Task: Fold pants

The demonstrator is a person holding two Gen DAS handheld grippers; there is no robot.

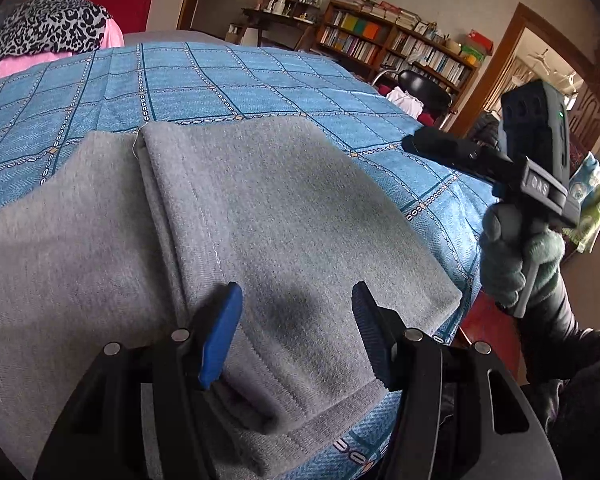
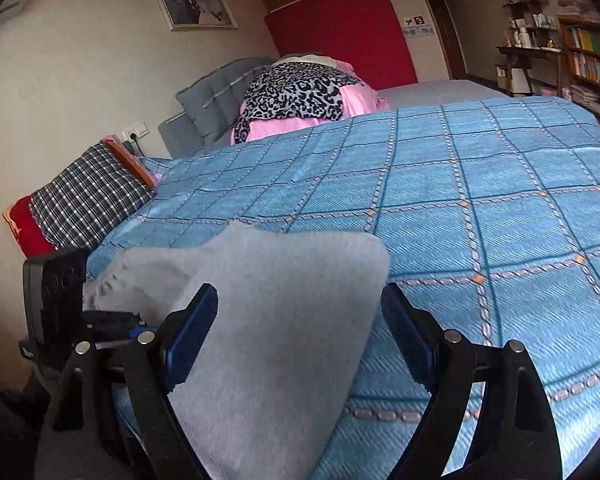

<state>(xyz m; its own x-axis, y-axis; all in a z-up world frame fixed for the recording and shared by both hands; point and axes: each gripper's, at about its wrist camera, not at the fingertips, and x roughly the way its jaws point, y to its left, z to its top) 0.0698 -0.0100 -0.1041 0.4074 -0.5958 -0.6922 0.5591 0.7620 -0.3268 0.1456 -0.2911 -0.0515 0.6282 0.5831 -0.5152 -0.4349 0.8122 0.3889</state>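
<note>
Pants [image 1: 260, 216], one grey pair, lie folded on the blue checked bedspread [image 1: 228, 76]. Left gripper [image 1: 296, 320] hovers over them, jaws apart, nothing pinched. Right gripper [image 2: 300, 336] is spread wide too; its label looks like "DAS".

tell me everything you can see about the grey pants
The grey pants look like soft fleecy sweatpants, already folded over into layers, with stitched seams running lengthwise and a loose thread at the far edge. They lie flat on the blue checked bedspread, close to its near edge. The left gripper hovers open over the folded end. The right gripper is open, with grey cloth showing between its fingers.
</note>
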